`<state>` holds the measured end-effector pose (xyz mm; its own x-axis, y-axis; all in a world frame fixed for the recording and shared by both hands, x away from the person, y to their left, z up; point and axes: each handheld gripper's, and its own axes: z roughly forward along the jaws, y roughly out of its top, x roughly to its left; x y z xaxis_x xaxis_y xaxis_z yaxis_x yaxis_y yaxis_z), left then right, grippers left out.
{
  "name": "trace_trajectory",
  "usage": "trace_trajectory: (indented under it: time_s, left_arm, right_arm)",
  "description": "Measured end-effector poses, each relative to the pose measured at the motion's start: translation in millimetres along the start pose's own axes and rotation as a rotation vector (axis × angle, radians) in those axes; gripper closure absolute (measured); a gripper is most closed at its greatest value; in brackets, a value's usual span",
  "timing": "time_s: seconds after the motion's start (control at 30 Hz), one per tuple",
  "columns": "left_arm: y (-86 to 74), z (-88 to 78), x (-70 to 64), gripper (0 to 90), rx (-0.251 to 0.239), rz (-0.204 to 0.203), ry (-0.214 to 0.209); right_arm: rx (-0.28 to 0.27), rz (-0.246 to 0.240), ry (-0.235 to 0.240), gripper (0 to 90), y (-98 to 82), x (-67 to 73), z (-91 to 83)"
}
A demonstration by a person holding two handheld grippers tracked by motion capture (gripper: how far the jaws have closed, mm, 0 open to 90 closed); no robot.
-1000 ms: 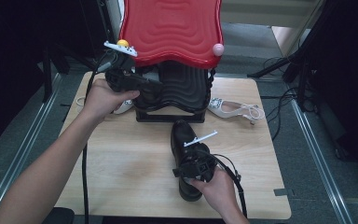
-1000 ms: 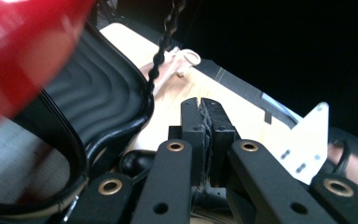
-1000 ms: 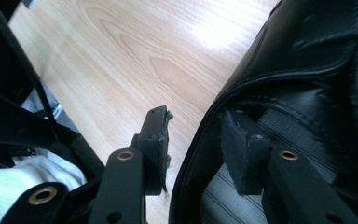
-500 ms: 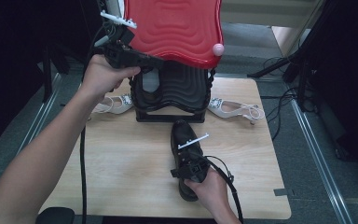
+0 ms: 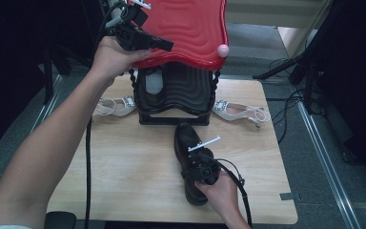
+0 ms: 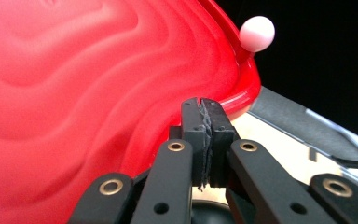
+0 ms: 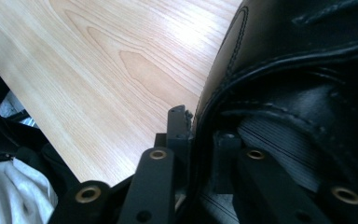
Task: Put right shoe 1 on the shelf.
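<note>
Black shoe (image 5: 188,157) in right gripper (image 7: 200,140)

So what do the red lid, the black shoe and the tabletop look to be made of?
Red lid: likely moulded plastic, glossy, with rippled relief that catches highlights. Black shoe: looks like smooth leather or an imitation, with stitched seams along the collar in the right gripper view. Tabletop: pale wood or a wood-look laminate, with clear grain lines and a faint sheen; which of the two cannot be told.
</note>
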<state>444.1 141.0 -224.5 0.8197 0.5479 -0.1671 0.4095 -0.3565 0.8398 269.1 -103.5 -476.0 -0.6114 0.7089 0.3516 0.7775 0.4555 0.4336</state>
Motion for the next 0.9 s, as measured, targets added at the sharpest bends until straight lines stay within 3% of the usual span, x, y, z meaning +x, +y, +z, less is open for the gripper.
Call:
trace_trajectory:
  time_s: [0.23, 0.57, 0.67, 0.9]
  left_arm:
    - [0.2, 9.3, 7.5, 89.7, 0.025, -0.015, 0.012]
    - [-1.2, 17.9, 7.7, 88.4, 0.031, -0.002, 0.023]
    - [-0.7, 18.8, 7.9, 90.0, 0.025, -0.001, 0.028]
    - [-0.6, 20.7, 12.8, 90.0, 0.028, -0.005, 0.026]
  right_arm:
    - [-0.026, 0.052, 0.05, 87.2, -7.6, -15.5, -19.6]
    - [-0.12, 0.108, 0.082, 87.7, -11.6, -33.4, -51.1]
    - [-0.144, 0.138, 0.128, 87.7, -11.2, -39.5, -60.9]
    - [-0.178, 0.112, 0.161, 87.7, -5.3, -35.6, -83.5]
